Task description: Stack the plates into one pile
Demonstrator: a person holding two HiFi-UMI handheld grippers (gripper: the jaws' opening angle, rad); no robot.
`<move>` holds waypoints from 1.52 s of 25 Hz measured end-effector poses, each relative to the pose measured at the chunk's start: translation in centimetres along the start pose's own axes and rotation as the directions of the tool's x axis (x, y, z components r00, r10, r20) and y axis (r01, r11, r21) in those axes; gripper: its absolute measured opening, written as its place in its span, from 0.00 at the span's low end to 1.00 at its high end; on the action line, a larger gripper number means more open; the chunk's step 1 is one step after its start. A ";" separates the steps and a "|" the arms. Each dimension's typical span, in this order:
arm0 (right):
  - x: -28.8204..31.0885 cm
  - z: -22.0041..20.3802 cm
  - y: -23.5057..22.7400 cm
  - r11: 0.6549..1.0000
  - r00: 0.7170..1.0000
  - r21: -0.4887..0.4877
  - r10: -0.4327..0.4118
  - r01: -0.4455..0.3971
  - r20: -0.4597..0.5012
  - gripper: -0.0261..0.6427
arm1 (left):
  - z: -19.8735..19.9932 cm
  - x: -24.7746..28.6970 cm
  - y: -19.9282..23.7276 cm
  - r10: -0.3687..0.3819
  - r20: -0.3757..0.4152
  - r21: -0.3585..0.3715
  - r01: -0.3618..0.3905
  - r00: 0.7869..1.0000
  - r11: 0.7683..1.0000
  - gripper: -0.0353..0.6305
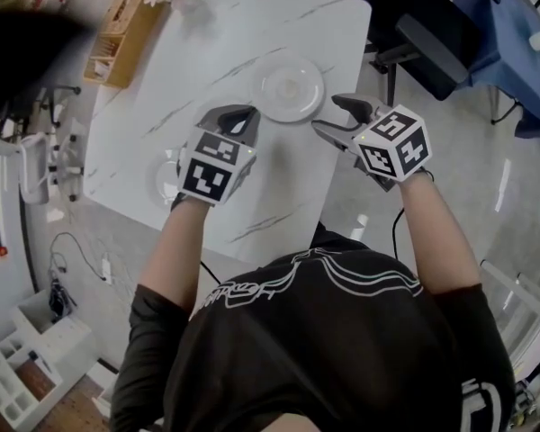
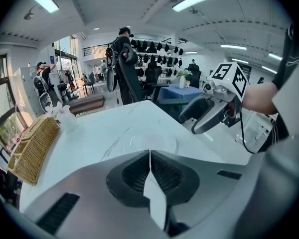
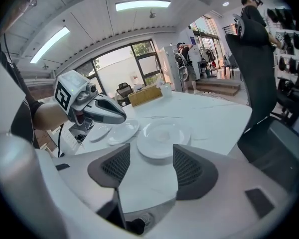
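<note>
The person's black shirt (image 1: 342, 331) filled the bottom of the head view, with both forearms reaching out over the near edge of the white marbled bench (image 1: 252, 25).

The left claw (image 1: 241, 118) hung over the bench between its middle and the near left corner. It was clenched: in its own view the two jaws met along one line with nothing between them. The right claw (image 1: 340, 117) hovered at the right edge of the bench, released, its jaws standing well apart and gripping nothing. Through its gap showed only bench top and the plate beyond.

Three white plates lay singly on the bench, none stacked on another. The large plate (image 1: 288, 88) sat near the middle, toward the right edge, ahead of both claws and between them. The middle plate (image 3: 122, 132) lay just beside it on the left; in the head view the left claw covered most of it. The small plate (image 1: 165, 180) lay near the near left corner, just left of the left claw's marker cube.

A wicker basket (image 1: 117, 34) stood at the far left corner. A dark chair (image 1: 432, 34) stood off the bench beyond its right edge.
</note>
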State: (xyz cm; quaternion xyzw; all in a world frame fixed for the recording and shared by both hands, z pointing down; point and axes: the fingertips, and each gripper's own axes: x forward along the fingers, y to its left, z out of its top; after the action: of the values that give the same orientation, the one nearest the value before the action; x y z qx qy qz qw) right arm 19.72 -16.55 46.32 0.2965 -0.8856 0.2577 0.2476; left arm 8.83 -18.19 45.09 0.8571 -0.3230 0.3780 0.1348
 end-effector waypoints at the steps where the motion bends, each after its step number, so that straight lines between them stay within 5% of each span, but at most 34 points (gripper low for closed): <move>1: 0.3 -0.1 -0.3 1.000 1.000 0.004 0.000 0.000 -0.006 0.45 | -0.2 0.5 0.2 0.002 -0.018 0.022 -0.001 1.000 1.000 0.09; 15: 2.5 -0.7 -3.4 0.997 0.999 0.073 -0.028 0.031 -0.042 0.45 | -2.6 7.3 2.9 0.062 -0.201 0.217 -0.017 0.978 0.976 0.09; 26: 2.9 -1.5 -4.0 0.985 0.997 0.168 -0.037 0.047 -0.064 0.45 | -3.1 7.6 2.9 0.054 -0.212 0.216 -0.007 0.976 0.976 0.09; 32: 3.8 -1.0 -3.7 0.936 1.000 0.351 0.028 -0.021 -0.014 0.44 | -3.5 7.8 2.7 0.061 -0.217 0.242 -0.006 0.974 0.970 0.09; 38: 4.7 -1.1 -3.5 0.917 0.998 0.398 0.052 -0.030 -0.043 0.35 | -3.4 7.7 2.8 0.079 -0.207 0.263 -0.022 0.975 0.964 0.09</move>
State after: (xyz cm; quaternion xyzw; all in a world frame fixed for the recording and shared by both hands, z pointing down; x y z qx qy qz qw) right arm 19.04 -20.19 51.00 0.3150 -0.8140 0.4450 0.2002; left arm 9.01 -22.19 53.02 0.8126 -0.2761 0.5112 0.0460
